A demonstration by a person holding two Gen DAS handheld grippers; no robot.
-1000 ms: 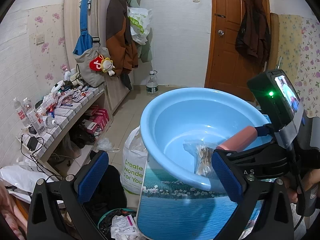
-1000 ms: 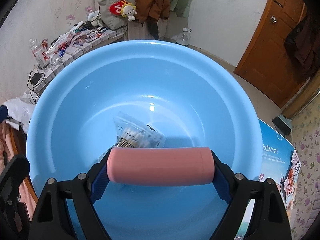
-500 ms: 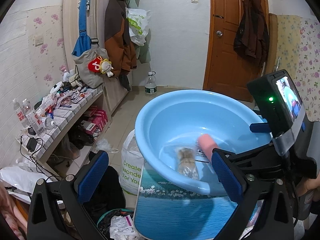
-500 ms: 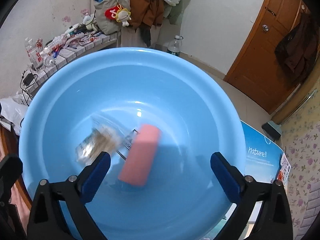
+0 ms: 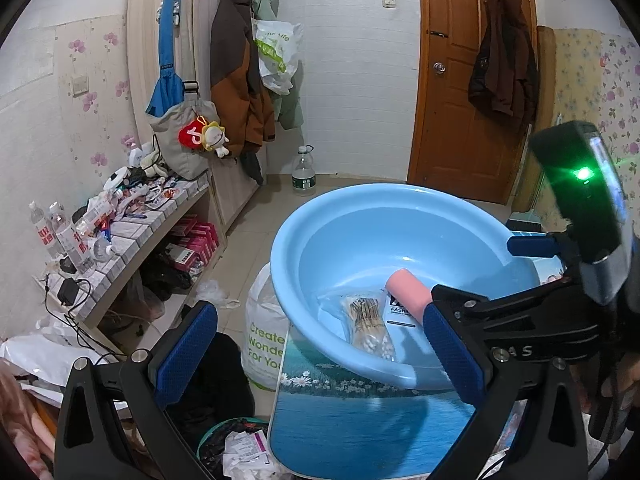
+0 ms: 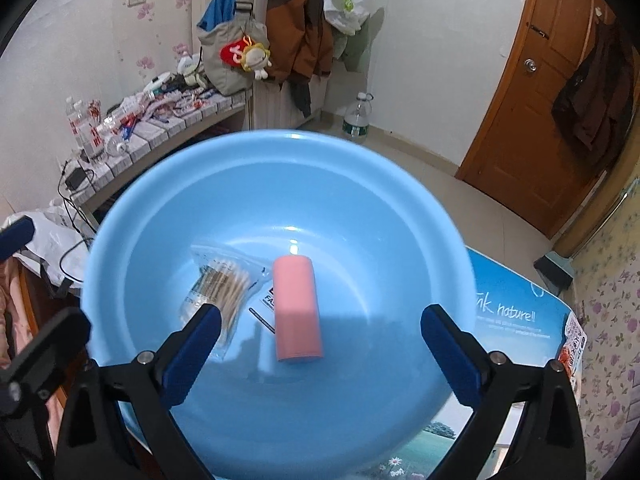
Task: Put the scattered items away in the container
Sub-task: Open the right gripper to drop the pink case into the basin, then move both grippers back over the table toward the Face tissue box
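A light blue basin [image 6: 408,216] stands on a printed table top [image 6: 516,312]. A pink cylinder [image 6: 297,308] lies on the basin's bottom beside a clear bag of cotton swabs [image 6: 220,292]. My right gripper [image 6: 320,344] is open and empty, held above the basin's near side. In the left wrist view the basin [image 5: 320,232], the pink cylinder [image 5: 408,292] and the swab bag [image 5: 370,324] show too. My left gripper [image 5: 320,352] is open and empty, left of the basin and above the floor clutter.
A cluttered shelf [image 5: 132,216] with bottles runs along the left wall. A white sack [image 5: 264,336] and a bin of rubbish [image 5: 240,452] sit on the floor under the table. Coats hang by the brown door [image 5: 472,80]. A water bottle [image 5: 304,172] stands on the floor.
My right gripper opened and let go of the pink cylinder, which dropped into the basin and came to rest beside the swab bag. The right gripper pulled back and up.
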